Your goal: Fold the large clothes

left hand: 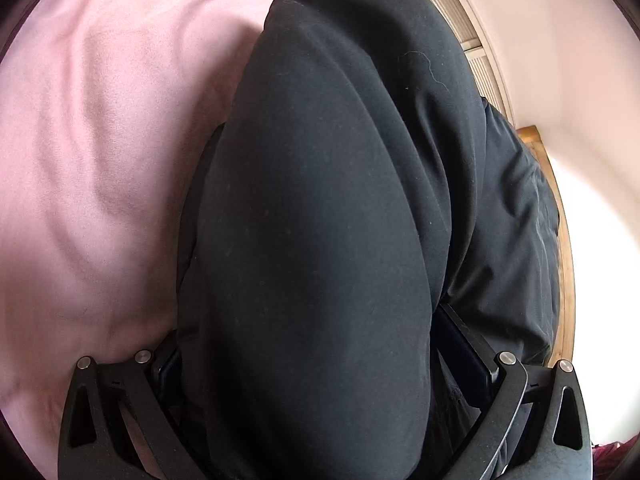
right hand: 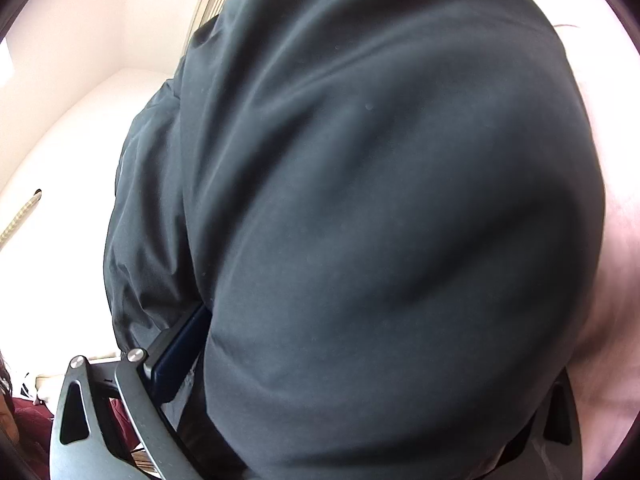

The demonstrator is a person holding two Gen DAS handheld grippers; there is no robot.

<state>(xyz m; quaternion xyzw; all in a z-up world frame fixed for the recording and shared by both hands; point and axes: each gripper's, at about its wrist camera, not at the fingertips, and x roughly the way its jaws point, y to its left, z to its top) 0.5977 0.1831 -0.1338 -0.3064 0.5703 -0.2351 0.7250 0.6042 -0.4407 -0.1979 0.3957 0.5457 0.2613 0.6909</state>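
where matte black garment (left hand: pixel 320 220) bulges, pink sheet (left hand: pixel 100 140) wrinkles.

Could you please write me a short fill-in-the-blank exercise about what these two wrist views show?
1. The bulky black fabric garment lies on a wrinkled bedsheet coloured ____.
2. The left gripper holds a bunch of the garment's ____ fabric between its fingers.
3. Right of the garment in the left wrist view runs a bed-frame edge made of ____.

Missing words: pink; black; wood

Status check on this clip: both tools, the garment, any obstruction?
Left tool and right tool: each closed on a thick fold of the black fabric garment, over the pink bedsheet. Cloth fills both views; nothing visibly in the way.
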